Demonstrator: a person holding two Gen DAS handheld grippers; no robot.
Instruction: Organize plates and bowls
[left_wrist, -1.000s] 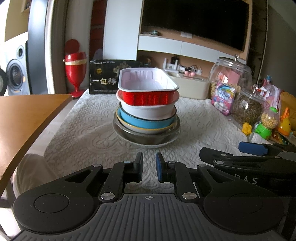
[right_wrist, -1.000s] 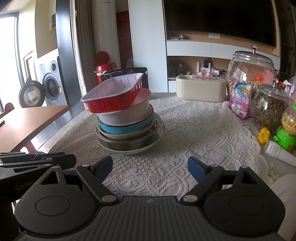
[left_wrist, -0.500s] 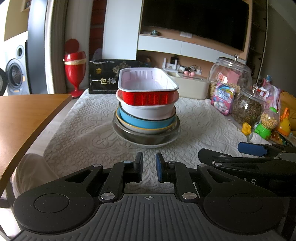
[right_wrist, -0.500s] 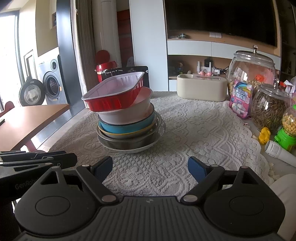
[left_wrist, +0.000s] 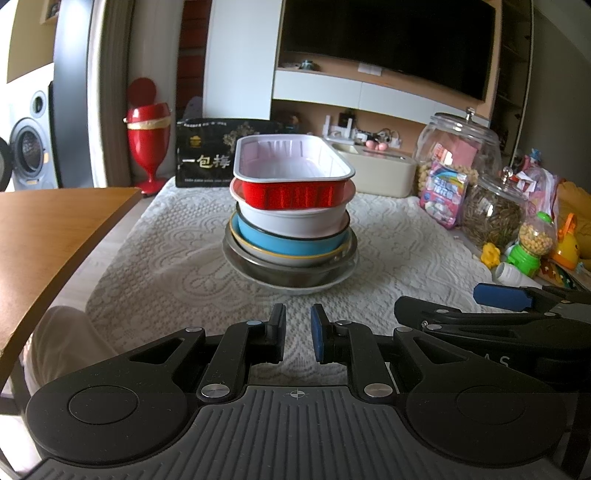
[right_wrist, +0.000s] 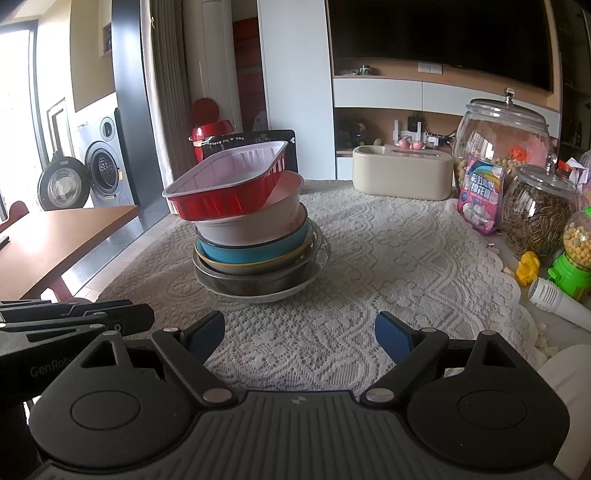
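Observation:
A stack of dishes stands in the middle of the lace tablecloth (left_wrist: 177, 258). On top lies a red foil tray (left_wrist: 291, 194) with a white inside, tilted in the right wrist view (right_wrist: 225, 201). Under it come a white bowl (left_wrist: 291, 221), a blue bowl (left_wrist: 280, 245), a yellow-rimmed dish and a metal bowl (left_wrist: 291, 275) on a pale plate. My left gripper (left_wrist: 298, 334) hovers short of the stack, its pads nearly together with nothing between them. My right gripper (right_wrist: 300, 332) stands open and empty, also short of the stack.
Glass jars (right_wrist: 502, 136), a pink snack bag (right_wrist: 480, 192), small toys (right_wrist: 528, 266) and a white bottle (right_wrist: 557, 301) crowd the right edge. A beige box (right_wrist: 402, 177) sits at the back. A black box (left_wrist: 203, 158) and red bin (left_wrist: 147, 133) stand behind; a wooden table (left_wrist: 48, 229) is left.

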